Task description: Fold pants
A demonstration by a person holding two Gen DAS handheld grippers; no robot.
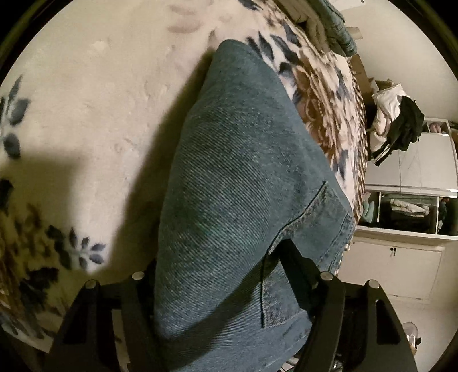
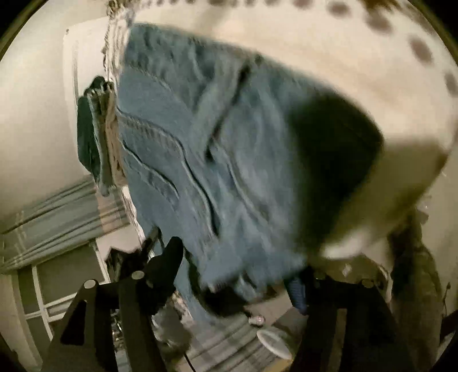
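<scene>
Blue denim pants point(image 1: 243, 177) drape from my left gripper point(image 1: 229, 274) down onto a cream floral blanket point(image 1: 100, 100). The left fingers are closed on the denim near a stitched pocket, and cloth hides the left fingertip. In the right wrist view the same pants point(image 2: 206, 160) show their seams and pocket stitching, blurred by motion. My right gripper point(image 2: 237, 274) is shut on the denim edge, with its left finger point(image 2: 169, 257) showing beside the cloth and the right finger hidden under it.
The blanket point(image 2: 343, 57) covers a bed. Folded clothes point(image 1: 329, 25) lie at its far end. A white cabinet with shelves point(image 1: 400, 217) and a clothes heap point(image 1: 398, 126) stand to the right. A striped curtain point(image 2: 63, 217) and a white cup point(image 2: 274, 343) show below.
</scene>
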